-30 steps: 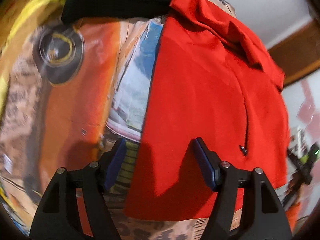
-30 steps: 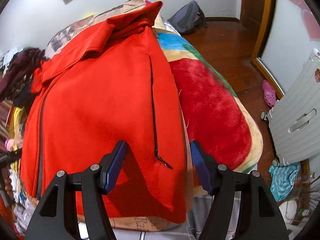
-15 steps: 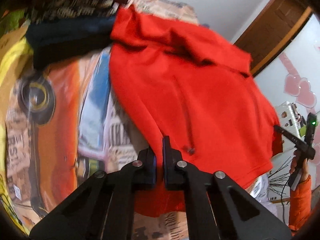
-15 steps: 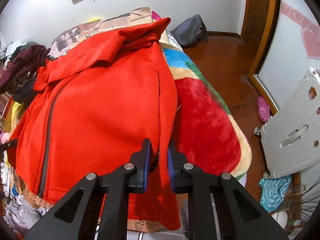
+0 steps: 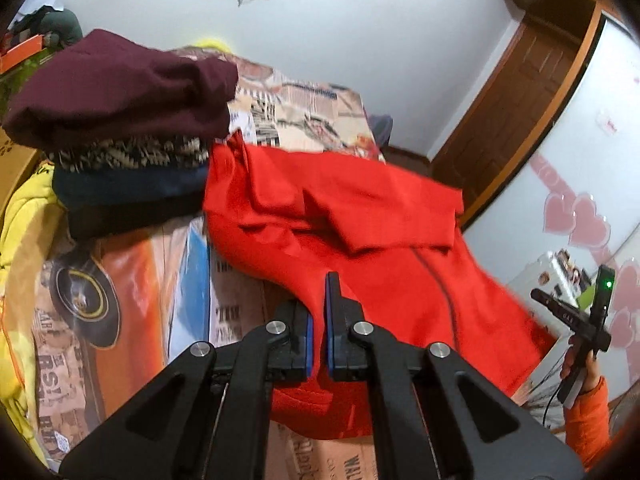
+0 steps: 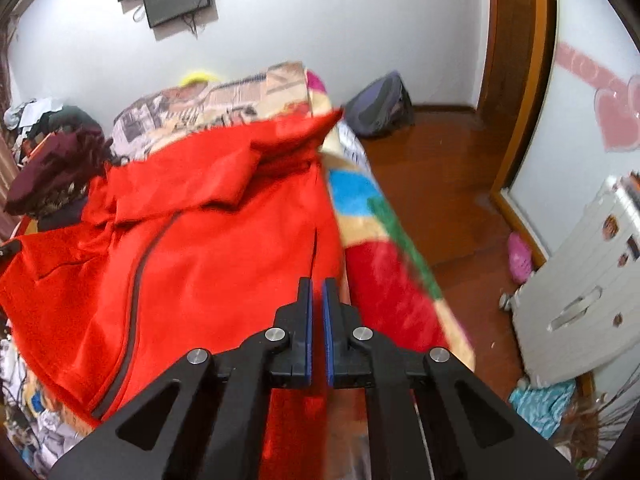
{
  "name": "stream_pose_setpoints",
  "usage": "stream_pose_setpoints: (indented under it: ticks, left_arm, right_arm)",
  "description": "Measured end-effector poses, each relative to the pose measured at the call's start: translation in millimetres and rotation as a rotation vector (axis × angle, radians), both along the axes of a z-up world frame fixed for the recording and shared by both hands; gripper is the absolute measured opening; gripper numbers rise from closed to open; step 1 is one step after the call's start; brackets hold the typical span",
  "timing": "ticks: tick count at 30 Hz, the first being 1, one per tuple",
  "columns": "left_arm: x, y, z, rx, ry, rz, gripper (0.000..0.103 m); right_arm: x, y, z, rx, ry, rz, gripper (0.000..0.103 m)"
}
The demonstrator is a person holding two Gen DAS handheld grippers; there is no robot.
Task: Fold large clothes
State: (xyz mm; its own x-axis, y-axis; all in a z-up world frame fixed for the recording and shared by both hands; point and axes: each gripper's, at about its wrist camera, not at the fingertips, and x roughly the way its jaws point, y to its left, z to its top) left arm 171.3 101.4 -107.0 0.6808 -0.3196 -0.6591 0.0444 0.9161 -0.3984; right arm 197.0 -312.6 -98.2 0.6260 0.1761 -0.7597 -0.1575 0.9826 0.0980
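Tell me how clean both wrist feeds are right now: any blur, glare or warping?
Left wrist: heavy fisheye bending and a dark rim; red jacket smeared at its right edge, gripper sharp. Right wrist: same warping; jacket collar and blanket motion-blurred, gripper crisp. No strong glare in either.

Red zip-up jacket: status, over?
Left gripper, right gripper shut on red zip-up jacket hem. Lifting off patterned bedspread. Stacked clothes alongside.

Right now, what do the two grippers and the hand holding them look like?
Left gripper and right gripper match: matte black angular plastic frames, blue pads lining the fingers, round silver pivot bolts. In the left wrist view, the right hand wears an orange sleeve; its gripper carries a green LED and a thin black cable.
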Motion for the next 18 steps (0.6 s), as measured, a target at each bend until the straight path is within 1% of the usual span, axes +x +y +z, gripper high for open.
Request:
stream_pose_setpoints:
  ticks: [2,4,7,8,9,11,16,18]
  left_arm:
    - [3.0,2.6,1.2,-0.019,-0.004,0.000,0.003]
    - [3.3,0.7,-2.2,-0.014,0.003,-0.001,0.003]
    - [-0.3,-3.0,-11.1,0.013,0.019,-0.001,0.003]
    - [-1.9,-3.5,-14.9,0.023,0.027,-0.001,0.003]
    - [-3.3,-3.9,-18.6,0.030,0.036,-0.001,0.003]
    - [-5.9,-3.5,-25.1,0.034,0.053,-0.003,0.003]
    - [-10.7,1.9,-39.1,0.022,0.095,0.003,0.003]
    - [-12.3,1.7,-42.4,0.016,0.104,0.003,0.003]
  right_arm:
    - [2.4,0.4,1.5,0.016,0.004,0.024,0.004]
    - [0.5,1.9,-1.7,0.013,0.012,0.037,0.004]
    - [-5.5,1.2,-14.1,0.022,0.074,0.063,0.006]
    - [-8.4,-0.4,-21.4,0.021,0.104,0.061,0.012]
    - [-12.0,-2.7,-30.6,0.022,0.135,0.056,0.023]
    - [-17.9,-8.0,-44.0,0.026,0.173,0.042,0.039]
    - [-28.1,-18.3,-81.5,0.052,0.289,0.001,0.039]
    - [-28.2,-20.7,-89.1,0.076,0.312,-0.006,0.039]
